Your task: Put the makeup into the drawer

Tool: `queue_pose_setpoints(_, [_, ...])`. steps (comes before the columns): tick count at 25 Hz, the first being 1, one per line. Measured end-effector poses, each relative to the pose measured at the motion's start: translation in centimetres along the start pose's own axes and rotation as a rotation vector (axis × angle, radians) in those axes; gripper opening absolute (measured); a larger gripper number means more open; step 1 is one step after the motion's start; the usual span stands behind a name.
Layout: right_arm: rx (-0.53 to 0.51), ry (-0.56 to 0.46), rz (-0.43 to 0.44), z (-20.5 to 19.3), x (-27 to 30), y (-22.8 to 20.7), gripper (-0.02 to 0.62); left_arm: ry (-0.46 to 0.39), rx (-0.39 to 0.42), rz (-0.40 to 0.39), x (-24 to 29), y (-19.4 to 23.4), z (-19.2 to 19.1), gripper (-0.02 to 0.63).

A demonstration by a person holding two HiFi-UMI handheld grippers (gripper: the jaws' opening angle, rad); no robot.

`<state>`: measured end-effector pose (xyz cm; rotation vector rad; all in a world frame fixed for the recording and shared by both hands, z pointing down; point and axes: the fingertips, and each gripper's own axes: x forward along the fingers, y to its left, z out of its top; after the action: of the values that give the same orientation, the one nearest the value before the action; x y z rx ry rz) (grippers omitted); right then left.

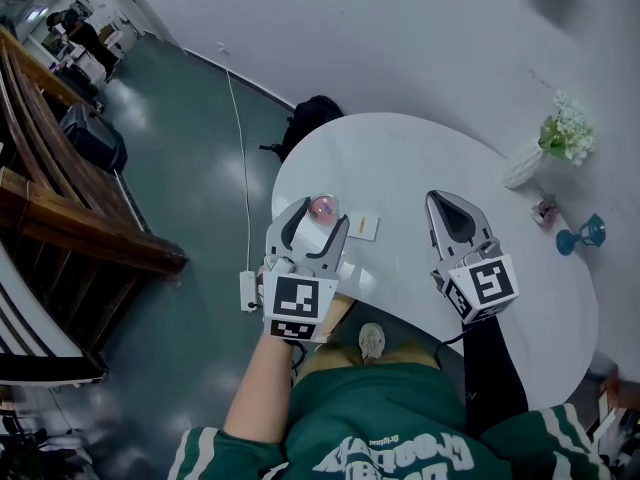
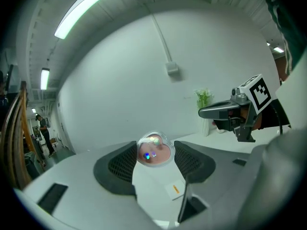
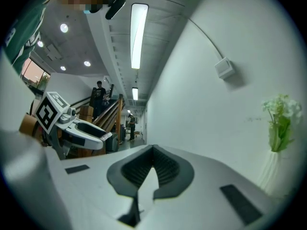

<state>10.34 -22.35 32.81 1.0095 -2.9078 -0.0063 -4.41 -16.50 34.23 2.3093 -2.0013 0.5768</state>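
Makeup compact [image 2: 154, 152] gripped by left gripper [image 1: 322, 212], head view alone shows blue goblet [image 1: 581, 236]

Plain white wall [image 1: 400, 28]. Glossy dark green floor [image 1: 190, 188]. Wooden stair railing [image 1: 60, 198] at left. White rounded desk [image 1: 400, 168] near the wall. Ceiling strip light [image 2: 86, 8] lit.

Interior of an office or laboratory type: glossy dark-green floor [image 1: 190, 168], plain white wall [image 1: 400, 28], ceiling strip light [image 3: 139, 32], wooden stair rail [image 1: 60, 198], white rounded table [image 1: 400, 158] bearing a vase of flowers [image 1: 525, 166], people [image 3: 100, 95] standing in the far corridor
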Motion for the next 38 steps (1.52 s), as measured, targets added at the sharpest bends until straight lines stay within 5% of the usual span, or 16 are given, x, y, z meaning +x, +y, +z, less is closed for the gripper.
queue_pose_setpoints(15, [0.02, 0.034, 0.265, -2.1, 5.7, 10.3, 0.005, 0.095, -0.088, 0.225, -7.7, 6.6, -5.9, 0.25])
queue_pose_setpoints(24, [0.035, 0.057, 0.354, -3.1, 7.7, 15.6, 0.005, 0.148, -0.133, 0.289, -11.6, 8.5, -9.2, 0.25])
queue_pose_setpoints(29, [0.023, 0.069, 0.373, -3.0, 8.2, 17.0, 0.005, 0.168, -0.116, 0.246, -12.1, 8.0, -10.0, 0.25])
queue_pose_setpoints(34, [0.028, 0.087, 0.374, -3.5, 8.1, 17.8, 0.005, 0.281, -0.096, 0.16, -11.8, 6.7, -13.8, 0.25])
queue_pose_setpoints(38, [0.036, 0.112, 0.361, -5.0, 7.8, 17.3, 0.005, 0.381, -0.115, 0.012, -10.5, 3.8, -18.2, 0.25])
